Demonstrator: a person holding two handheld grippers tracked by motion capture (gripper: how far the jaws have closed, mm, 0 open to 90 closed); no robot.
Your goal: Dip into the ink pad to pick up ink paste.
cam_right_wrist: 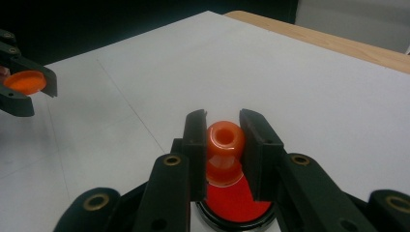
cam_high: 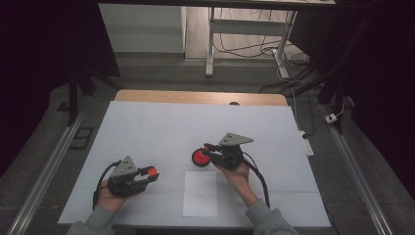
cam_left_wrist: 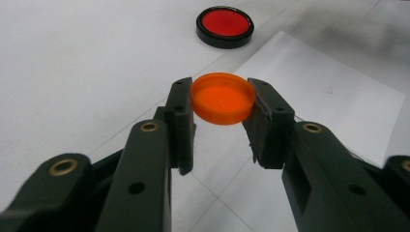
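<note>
Left gripper view gives the clearest look at the orange cap (cam_left_wrist: 223,98): a small round plastic lid, lying level and lifted off the table, pinched at its rim between the two black pads of the left gripper (cam_left_wrist: 220,108). So this claw is clenched on the cap. The high view shows the same gripper (cam_high: 150,172) to the left of the white paper sheet (cam_high: 200,193), which lies flat on the table near the person's edge; I take this sheet as the landmark. The cap (cam_high: 152,171) hangs just left of the upper left corner of the sheet.

In the right gripper view, the right gripper (cam_right_wrist: 225,145) is clenched on the neck of a small orange bottle (cam_right_wrist: 225,145), whose open mouth points away from the camera. Under it is a round red container with a black rim (cam_right_wrist: 237,205). I cannot tell if the bottle touches it. In the high view this red container (cam_high: 200,157) sits just beyond the far edge of the sheet, and the right gripper (cam_high: 208,148) is at its right side.

Both hands enter from the near edge, one on each side of the sheet. The sheet lies on the white table cover (cam_high: 147,127), and a wooden table edge (cam_high: 195,97) shows far behind the sheet.
</note>
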